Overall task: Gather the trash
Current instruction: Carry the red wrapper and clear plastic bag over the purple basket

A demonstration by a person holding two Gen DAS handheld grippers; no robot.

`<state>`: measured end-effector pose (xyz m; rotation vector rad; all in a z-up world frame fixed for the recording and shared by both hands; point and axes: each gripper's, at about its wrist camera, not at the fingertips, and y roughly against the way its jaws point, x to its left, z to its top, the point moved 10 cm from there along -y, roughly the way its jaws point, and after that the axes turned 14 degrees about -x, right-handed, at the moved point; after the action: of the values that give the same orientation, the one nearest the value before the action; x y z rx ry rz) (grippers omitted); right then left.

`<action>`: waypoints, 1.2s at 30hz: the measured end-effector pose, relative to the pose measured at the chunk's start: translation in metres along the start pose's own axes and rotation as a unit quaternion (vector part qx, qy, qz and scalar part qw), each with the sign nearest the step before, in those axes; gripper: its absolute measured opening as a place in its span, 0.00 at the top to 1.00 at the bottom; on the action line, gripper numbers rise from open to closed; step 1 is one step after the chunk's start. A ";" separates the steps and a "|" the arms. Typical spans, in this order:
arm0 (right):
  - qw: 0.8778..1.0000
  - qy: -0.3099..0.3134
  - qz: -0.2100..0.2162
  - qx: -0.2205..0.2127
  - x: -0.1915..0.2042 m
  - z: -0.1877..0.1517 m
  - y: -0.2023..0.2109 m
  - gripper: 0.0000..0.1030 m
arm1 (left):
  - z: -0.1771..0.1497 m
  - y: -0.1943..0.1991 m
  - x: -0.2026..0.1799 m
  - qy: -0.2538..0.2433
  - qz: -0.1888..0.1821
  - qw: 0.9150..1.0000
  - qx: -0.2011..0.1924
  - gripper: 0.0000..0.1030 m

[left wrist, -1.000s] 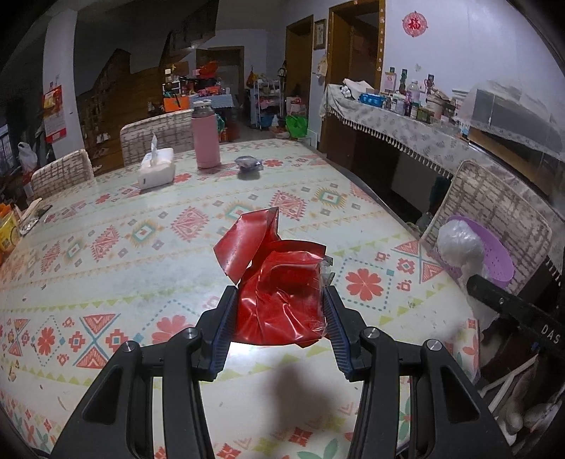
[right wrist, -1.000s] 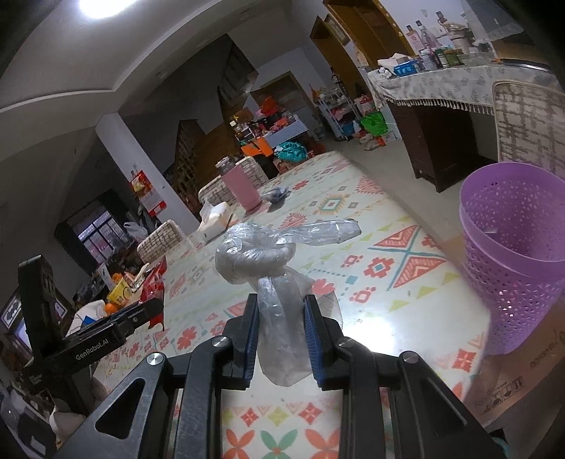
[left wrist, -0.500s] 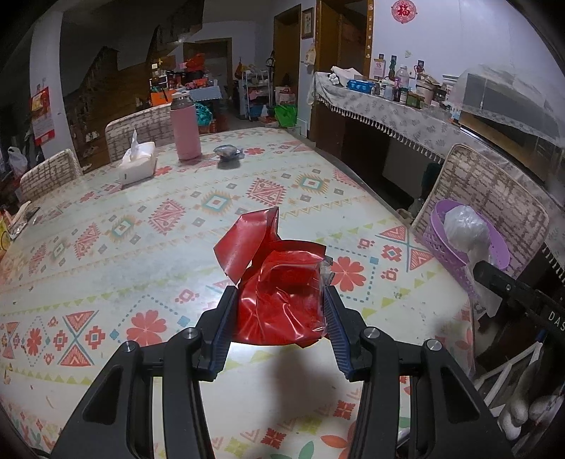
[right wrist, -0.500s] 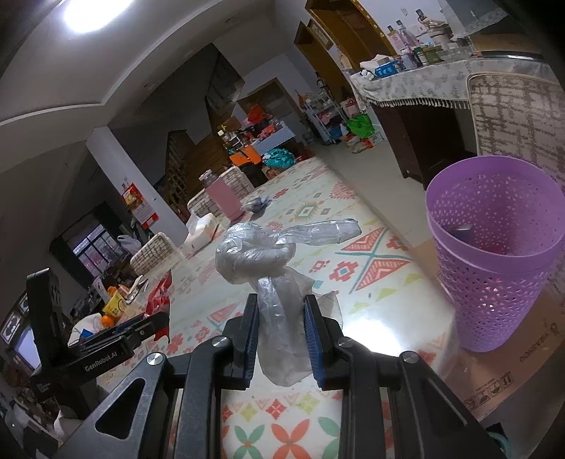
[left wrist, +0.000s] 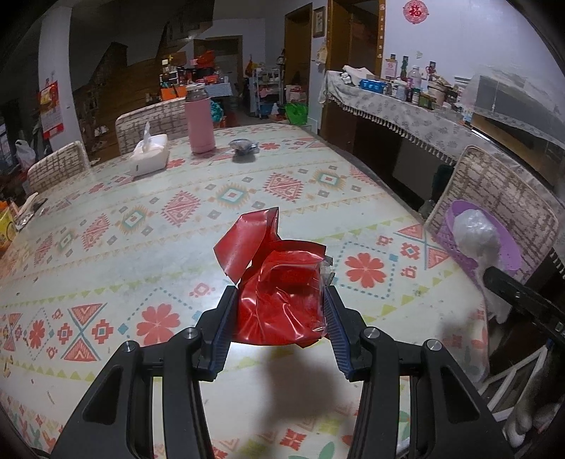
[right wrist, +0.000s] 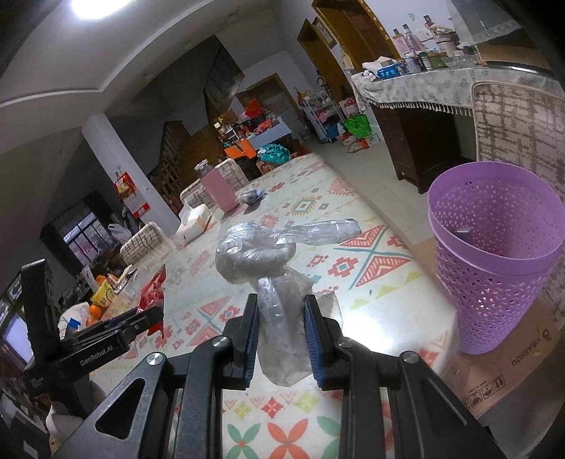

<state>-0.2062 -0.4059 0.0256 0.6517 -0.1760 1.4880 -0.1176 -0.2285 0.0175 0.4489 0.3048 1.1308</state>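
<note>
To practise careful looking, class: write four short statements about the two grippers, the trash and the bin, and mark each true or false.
1. The left gripper is shut on a red wrapper. True.
2. The right gripper is open, with nothing in it. False: it is shut on a knotted clear plastic bag.
3. The purple basket stands on the patterned table. False: it stands on a cardboard box beside the table.
4. A pink bottle stands upright on the table. True.

It was the dining room of a lived-in home. A large counter point(left wrist: 106, 254) wore a patterned cloth and carried a tissue box point(left wrist: 148, 155) and a pink flask point(left wrist: 200, 121), with woven-back chairs point(left wrist: 152, 121) round it. A fringed sideboard point(left wrist: 406, 113) was crowded with bottles, a red charm point(left wrist: 415, 11) hung on the wall, and cluttered shelves point(left wrist: 266, 90) stood beyond.
</note>
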 end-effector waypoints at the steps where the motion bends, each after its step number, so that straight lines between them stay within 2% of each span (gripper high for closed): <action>1: 1.000 0.004 0.000 0.000 0.002 0.000 0.000 0.73 | -0.001 -0.001 0.002 -0.001 0.003 1.000 0.000 0.54; 6: 1.000 0.015 -0.003 0.001 0.003 0.000 -0.004 0.73 | -0.005 -0.007 0.009 -0.006 0.017 1.000 0.008 0.54; 16: 1.000 0.015 -0.005 0.010 0.002 -0.005 -0.013 0.73 | -0.011 -0.017 0.019 0.003 0.015 1.000 0.021 0.54; 36: 1.000 -0.003 -0.027 -0.016 -0.027 0.007 0.007 0.73 | -0.009 -0.020 0.004 -0.022 0.018 0.999 0.020 0.54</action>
<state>-0.2134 -0.4329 0.0205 0.6303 -0.1863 1.4293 -0.1040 -0.2299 0.0000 0.5161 0.2821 1.1502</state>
